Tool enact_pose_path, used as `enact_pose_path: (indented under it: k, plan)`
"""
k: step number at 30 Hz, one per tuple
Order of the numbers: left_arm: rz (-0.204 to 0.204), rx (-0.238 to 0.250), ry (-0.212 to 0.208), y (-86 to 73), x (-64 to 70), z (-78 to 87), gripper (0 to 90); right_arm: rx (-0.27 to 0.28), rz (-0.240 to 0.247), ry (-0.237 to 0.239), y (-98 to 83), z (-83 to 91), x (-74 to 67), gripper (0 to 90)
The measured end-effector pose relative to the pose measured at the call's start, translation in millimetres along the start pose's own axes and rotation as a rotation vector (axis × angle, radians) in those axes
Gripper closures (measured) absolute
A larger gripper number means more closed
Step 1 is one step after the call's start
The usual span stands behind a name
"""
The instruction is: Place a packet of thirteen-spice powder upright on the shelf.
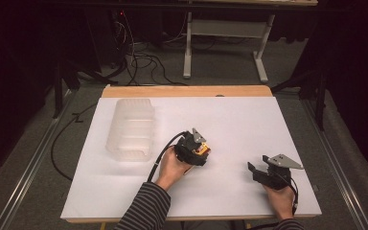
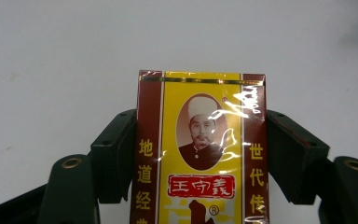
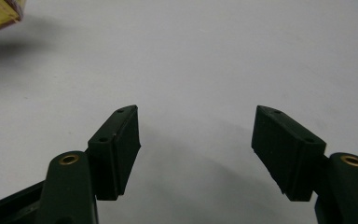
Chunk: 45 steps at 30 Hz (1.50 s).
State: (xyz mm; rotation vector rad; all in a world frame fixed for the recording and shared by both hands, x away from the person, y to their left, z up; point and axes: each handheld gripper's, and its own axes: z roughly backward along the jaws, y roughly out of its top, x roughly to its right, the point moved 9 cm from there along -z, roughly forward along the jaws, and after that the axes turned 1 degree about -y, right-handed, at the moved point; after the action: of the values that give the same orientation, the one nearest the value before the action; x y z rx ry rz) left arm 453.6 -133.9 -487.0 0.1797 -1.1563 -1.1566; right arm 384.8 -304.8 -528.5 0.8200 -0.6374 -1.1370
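Left claw (image 2: pixel 201 154) clamps 1 yellow box (image 2: pixel 200 154); right claw (image 3: pixel 196 149) gapes beside 1 plastic tray (image 1: pixel 130 128).

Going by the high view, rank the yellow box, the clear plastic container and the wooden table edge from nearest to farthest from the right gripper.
1. yellow box: to the left of the right gripper, held in the left gripper.
2. clear plastic container: farther left, on the white sheet.
3. wooden table edge: along the far side.
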Motion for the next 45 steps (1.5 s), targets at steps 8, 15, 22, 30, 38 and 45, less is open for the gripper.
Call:
enact_pose_path:
  k: [8, 15, 22, 30, 38, 45]
  plan:
    - [0.024, 0.059, -0.035, 17.7, 6.0, 16.0, 32.8, 0.006, 0.001, 0.003, 0.5, 0.0, 0.0, 32.7]
    - [0.032, 0.074, -0.041, 25.1, 6.0, 23.3, 32.8, 0.006, -0.002, 0.003, 0.4, 0.2, -0.2, 32.6]
    - [0.048, 0.096, -0.052, 36.3, 4.8, 32.1, 32.8, 0.004, -0.001, 0.002, 0.3, 0.1, -0.1, 32.6]
    - [0.053, 0.121, -0.045, 47.3, 0.6, 37.4, 32.8, 0.003, 0.001, 0.001, 0.2, 0.1, 0.0, 32.6]
    - [0.088, 0.156, -0.046, 61.8, -2.2, 43.6, 32.8, 0.008, 0.002, 0.004, 0.4, 0.3, 0.4, 32.6]
    - [0.109, 0.185, -0.053, 74.9, -6.2, 47.3, 32.8, 0.01, -0.008, 0.006, 0.6, 0.9, 0.0, 32.6]
